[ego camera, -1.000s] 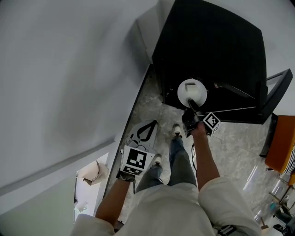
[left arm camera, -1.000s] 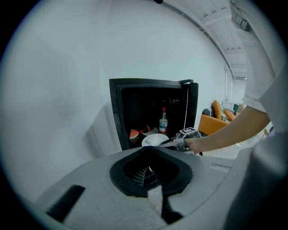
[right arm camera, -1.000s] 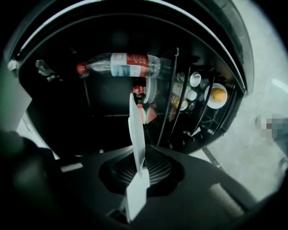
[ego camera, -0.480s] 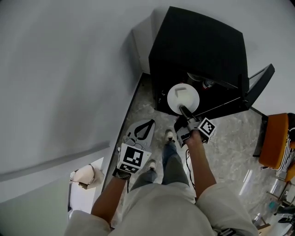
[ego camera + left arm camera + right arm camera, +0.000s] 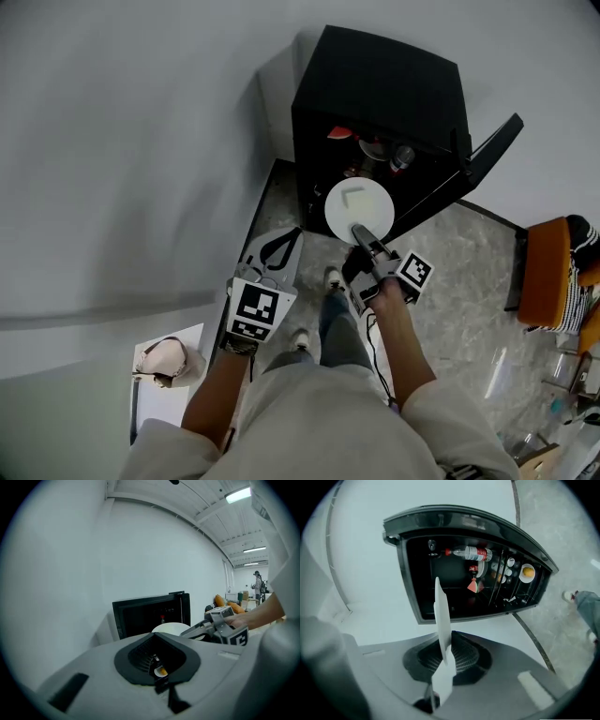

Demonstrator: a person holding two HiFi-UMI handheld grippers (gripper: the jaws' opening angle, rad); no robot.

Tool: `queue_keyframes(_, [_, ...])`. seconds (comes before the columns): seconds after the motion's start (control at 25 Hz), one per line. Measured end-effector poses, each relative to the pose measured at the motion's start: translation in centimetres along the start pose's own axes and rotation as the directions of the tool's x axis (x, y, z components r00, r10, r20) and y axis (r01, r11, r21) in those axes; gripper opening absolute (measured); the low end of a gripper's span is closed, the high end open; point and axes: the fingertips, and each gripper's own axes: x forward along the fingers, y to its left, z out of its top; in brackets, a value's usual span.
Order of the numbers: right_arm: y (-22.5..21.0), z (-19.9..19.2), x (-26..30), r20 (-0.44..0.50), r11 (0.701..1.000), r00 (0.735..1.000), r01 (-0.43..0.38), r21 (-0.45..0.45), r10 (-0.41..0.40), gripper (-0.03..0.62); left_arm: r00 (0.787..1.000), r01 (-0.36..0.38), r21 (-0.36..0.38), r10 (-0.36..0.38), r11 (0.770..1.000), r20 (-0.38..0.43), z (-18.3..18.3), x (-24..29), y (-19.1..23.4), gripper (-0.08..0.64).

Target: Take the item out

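Pinching rim of white plate (image 5: 358, 206) in narrow jaws of right gripper (image 5: 362, 234), centre frame, before open black cabinet (image 5: 380, 84). Holding left gripper (image 5: 275, 251) lower left, jaws together, empty.

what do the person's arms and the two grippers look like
The left gripper and right gripper each have a pale grey shell with a black ribbed recess round the jaws, and each carries a white cube with black square markers. The forearms are bare below short cream sleeves. A dark strap bands the left one.
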Motion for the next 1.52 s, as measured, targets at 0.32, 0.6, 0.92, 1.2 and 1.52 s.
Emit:
queue_keyframes(0.32, [2.3,-3.1,-6.1,0.020,1.000,1.000,0.002,-0.006,-0.002,0.028,0.998,0.021,-0.007,-0.020,1.000,0.054,2.0,-2.6,-2.0,0.006])
queue_keyframes(0.6, [5.2,-5.2,-10.9,0.074,1.000,0.997,-0.011,0.004,0.010,0.029,0.992,0.076,0.007,-0.077,0.997,0.105,4.3,-4.1,-5.1,0.006])
queue_keyframes(0.92, [7.2,-7.3,-16.1,0.139,0.999,0.989,-0.040,-0.015,0.042,0.029,0.982,0.122,0.033,-0.125,0.992,0.144,5.2,-5.8,-7.9,0.006])
queue_keyframes(1.2, [8.0,-8.6,-17.9,0.126,0.999,0.992,-0.027,-0.041,0.032,0.026,0.978,0.125,0.044,-0.130,0.991,0.163,6.8,-6.0,-8.5,0.006])
queue_keyframes(1.52, [8.7,-10.2,-17.5,0.102,0.997,0.994,-0.039,-0.072,0.046,0.026,0.979,0.112,0.045,-0.118,0.993,0.166,6.5,-7.2,-8.2,0.006])
